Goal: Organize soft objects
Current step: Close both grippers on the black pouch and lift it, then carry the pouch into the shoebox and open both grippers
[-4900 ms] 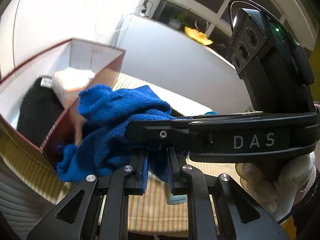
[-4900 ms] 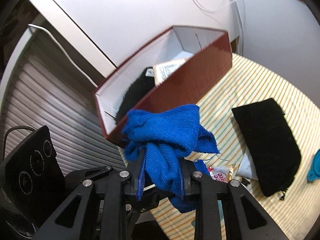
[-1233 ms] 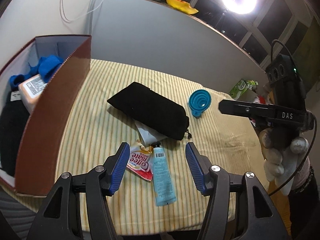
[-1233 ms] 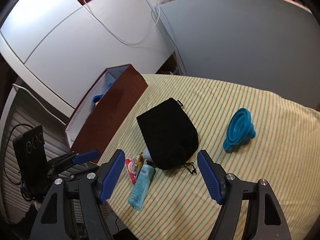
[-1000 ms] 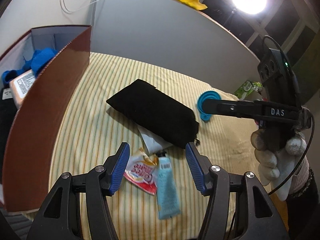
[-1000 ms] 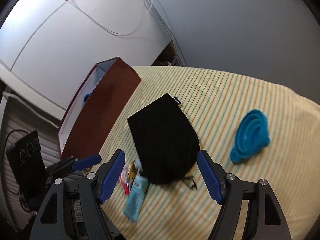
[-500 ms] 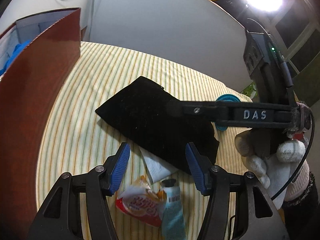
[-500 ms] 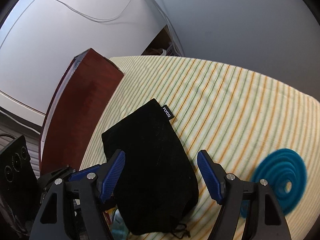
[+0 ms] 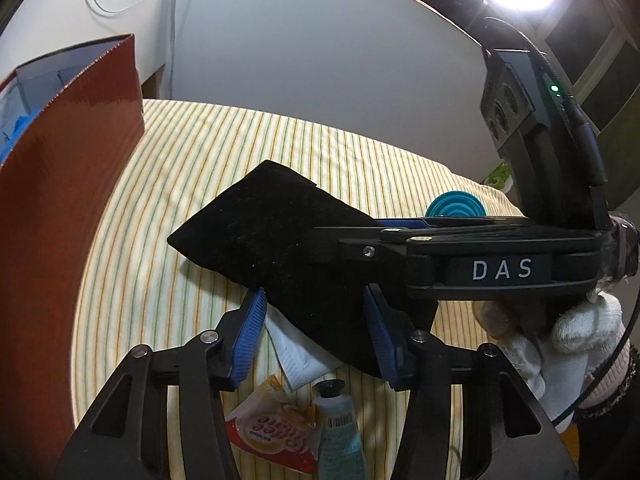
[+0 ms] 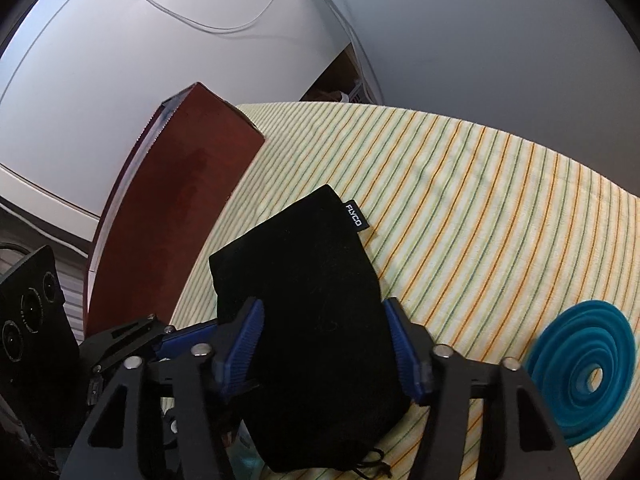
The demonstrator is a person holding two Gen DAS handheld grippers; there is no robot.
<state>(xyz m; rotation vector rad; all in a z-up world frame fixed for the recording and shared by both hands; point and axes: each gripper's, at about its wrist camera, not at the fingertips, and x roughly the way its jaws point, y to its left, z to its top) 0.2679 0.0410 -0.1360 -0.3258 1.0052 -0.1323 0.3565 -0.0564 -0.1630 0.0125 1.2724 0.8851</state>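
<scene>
A black velvet drawstring pouch (image 9: 280, 248) lies flat on the striped tablecloth, also in the right wrist view (image 10: 312, 304). My left gripper (image 9: 314, 336) is open, its blue pads straddling the pouch's near end. My right gripper (image 10: 324, 352) is open too, low over the pouch from the other side, pads on either side of it. The right gripper's body (image 9: 460, 264) crosses the left wrist view above the pouch. A dark red box (image 9: 60, 200) stands at the left with a blue cloth (image 9: 16, 136) inside.
A white packet (image 9: 296, 360), a coffee sachet (image 9: 272, 428) and a light blue tube (image 9: 340, 436) lie by the pouch's near end. A teal collapsible funnel (image 10: 584, 368) lies to the right. The table (image 10: 480, 208) meets grey panels behind.
The blue cloth that both grippers held is now in the box. Both open grippers have dropped toward the black pouch and now straddle it.
</scene>
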